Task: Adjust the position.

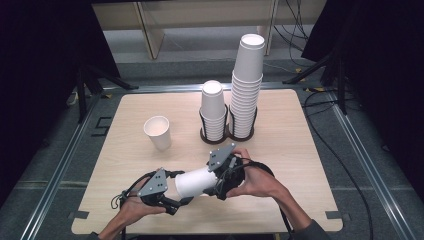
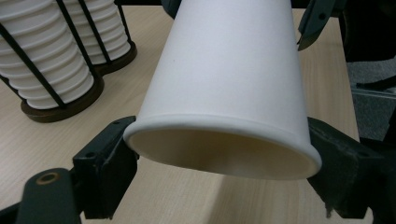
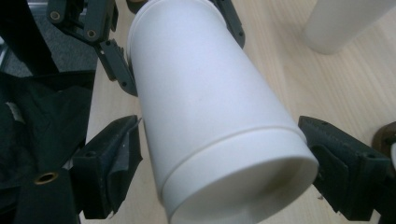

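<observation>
A white paper cup (image 1: pixel 194 183) lies on its side in the air just above the wooden table (image 1: pixel 290 150), held between both grippers near the front edge. My left gripper (image 1: pixel 176 196) is shut on its open rim (image 2: pixel 224 140), with a black pad pressed against each side. My right gripper (image 1: pixel 221 183) grips the cup's base end (image 3: pixel 233 182), its two pads touching the wall on both sides. In the right gripper view, the left gripper's jaws sit around the cup's far end.
One lone white cup (image 1: pixel 158 132) stands upright at the table's left middle. Two stacks of cups in black wire holders stand at the back centre: a short stack (image 1: pixel 213 109) and a tall stack (image 1: pixel 246 85). Cables trail on the floor to the right.
</observation>
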Demonstrator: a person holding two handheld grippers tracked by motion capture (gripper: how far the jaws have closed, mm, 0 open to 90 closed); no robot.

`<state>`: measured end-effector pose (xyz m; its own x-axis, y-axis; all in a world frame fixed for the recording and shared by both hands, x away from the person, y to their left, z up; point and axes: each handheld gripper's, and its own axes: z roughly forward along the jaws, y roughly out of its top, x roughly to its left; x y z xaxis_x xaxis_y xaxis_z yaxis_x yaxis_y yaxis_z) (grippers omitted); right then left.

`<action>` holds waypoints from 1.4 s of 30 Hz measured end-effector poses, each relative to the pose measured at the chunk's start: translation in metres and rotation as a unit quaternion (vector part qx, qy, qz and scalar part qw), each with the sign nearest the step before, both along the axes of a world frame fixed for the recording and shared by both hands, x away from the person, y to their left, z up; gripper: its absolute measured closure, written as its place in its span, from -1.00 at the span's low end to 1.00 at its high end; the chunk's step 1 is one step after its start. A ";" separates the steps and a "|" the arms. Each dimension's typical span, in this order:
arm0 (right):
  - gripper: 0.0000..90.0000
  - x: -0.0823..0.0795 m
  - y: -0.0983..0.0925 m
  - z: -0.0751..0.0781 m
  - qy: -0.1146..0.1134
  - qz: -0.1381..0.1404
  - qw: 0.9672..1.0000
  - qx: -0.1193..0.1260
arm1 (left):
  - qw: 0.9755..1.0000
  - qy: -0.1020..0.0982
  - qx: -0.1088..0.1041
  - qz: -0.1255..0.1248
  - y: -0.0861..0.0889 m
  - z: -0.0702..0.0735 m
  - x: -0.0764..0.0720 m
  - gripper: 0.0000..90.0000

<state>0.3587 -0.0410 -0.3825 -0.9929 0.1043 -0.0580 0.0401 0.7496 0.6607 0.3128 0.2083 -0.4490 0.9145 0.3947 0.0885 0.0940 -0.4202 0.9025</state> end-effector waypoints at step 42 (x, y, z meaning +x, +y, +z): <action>-0.46 -0.003 0.011 -0.019 0.011 0.070 0.995 -0.074 | 0.998 -0.017 0.047 -0.049 -0.003 -0.002 -0.003 -0.61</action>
<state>0.3562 -0.0296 -0.4020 -0.9983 -0.0434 -0.0396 -0.0580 0.8382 0.5423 0.3099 0.2057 -0.4507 0.9442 0.2917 0.1526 0.0178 -0.5082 0.8611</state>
